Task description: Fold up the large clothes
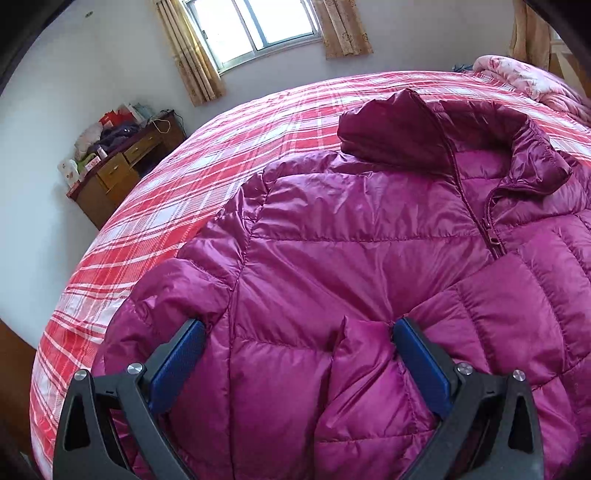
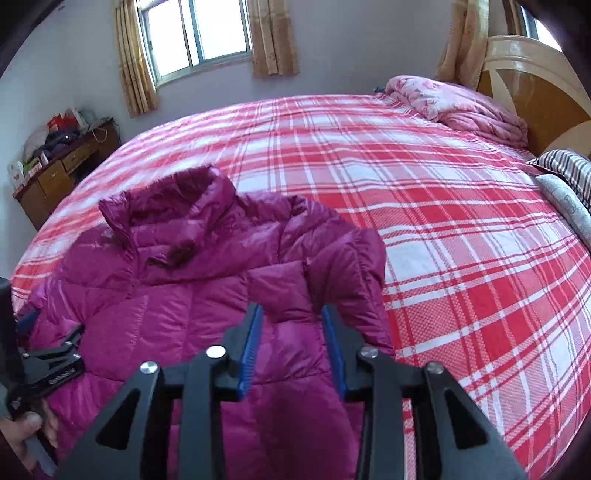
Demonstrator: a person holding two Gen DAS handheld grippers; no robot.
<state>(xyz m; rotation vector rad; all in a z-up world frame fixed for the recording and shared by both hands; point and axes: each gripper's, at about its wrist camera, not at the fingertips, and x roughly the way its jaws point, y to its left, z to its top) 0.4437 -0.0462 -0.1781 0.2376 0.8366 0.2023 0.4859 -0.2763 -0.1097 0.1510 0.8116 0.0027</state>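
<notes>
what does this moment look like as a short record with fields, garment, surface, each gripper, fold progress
garment: magenta puffer jacket, front up, zip partly open at the collar
surface: bed with red plaid cover
left gripper: open, pads wide apart, pressed on the jacket over a raised fold of fabric
right gripper: partly closed around a fold of the sleeve; firm grip cannot be confirmed
fold progress: one sleeve lies across the chest; body not yet folded
also in view: pink quilt, wooden desk

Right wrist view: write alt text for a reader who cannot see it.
The right gripper pinches a fold of a magenta puffer jacket lying on a red plaid bed. The left gripper is at the jacket's left edge; a window is behind.
</notes>
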